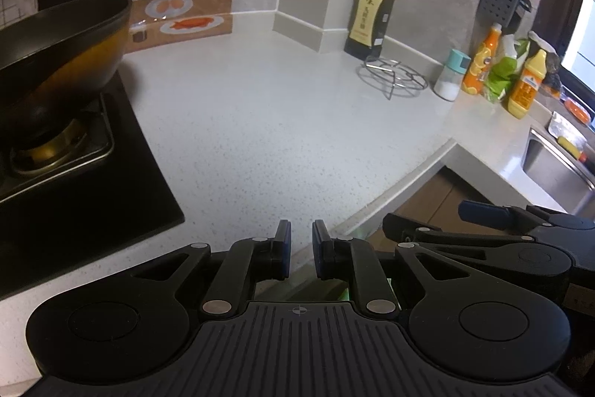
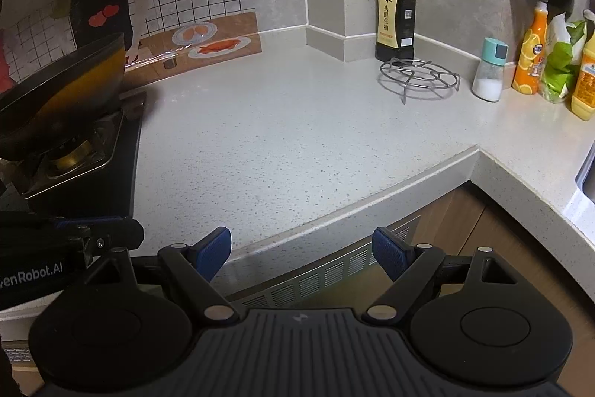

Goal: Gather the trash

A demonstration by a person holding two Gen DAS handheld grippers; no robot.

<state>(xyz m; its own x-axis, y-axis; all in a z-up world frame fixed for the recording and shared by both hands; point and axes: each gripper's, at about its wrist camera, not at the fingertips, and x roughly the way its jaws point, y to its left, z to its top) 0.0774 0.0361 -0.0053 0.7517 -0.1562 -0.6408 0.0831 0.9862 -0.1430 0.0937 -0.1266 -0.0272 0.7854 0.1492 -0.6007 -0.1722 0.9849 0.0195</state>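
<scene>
Kitchen corner w/ a speckled pale countertop (image 1: 260,121), seen from two hand-held grippers at its front edge.

Left gripper (image 1: 301,250): blue-padded fingers (image 1: 284,248) nearly together, a narrow gap between them, nothing held. They sit over the counter's front edge. A faint green-ish patch shows low down under the fingers, too hidden to identify.

Right gripper (image 2: 301,253): fingers (image 2: 214,252) wide apart, nothing between them. Left finger is over the counter edge; right finger is over the cabinet front (image 2: 461,222) below. In the left view this gripper shows just right of the left fingers, beside them.

Left of both grippers' fingers: black stove (image 1: 74,196) w/ a dark wok (image 1: 63,36) on the burner. Behind it, a cartoon wall sticker (image 2: 100,6) of a cook in an apron.

Ahead & right of the fingers, well apart from them: tall soy sauce bottle (image 2: 396,6) in the wall corner, a wire trivet (image 2: 420,77) in front of it, then a salt shaker (image 2: 489,71) w/ teal cap, an orange bottle (image 2: 530,51), a green-and-white bag (image 2: 559,58) and a yellow bottle (image 2: 585,80) in a row. Above them a dark utensil holder (image 1: 500,2) on the wall. Far right in the left view: a steel sink (image 1: 554,170).

Trash: cannot tell which item it is; no loose scrap shows on the open counter ahead of the fingers.
</scene>
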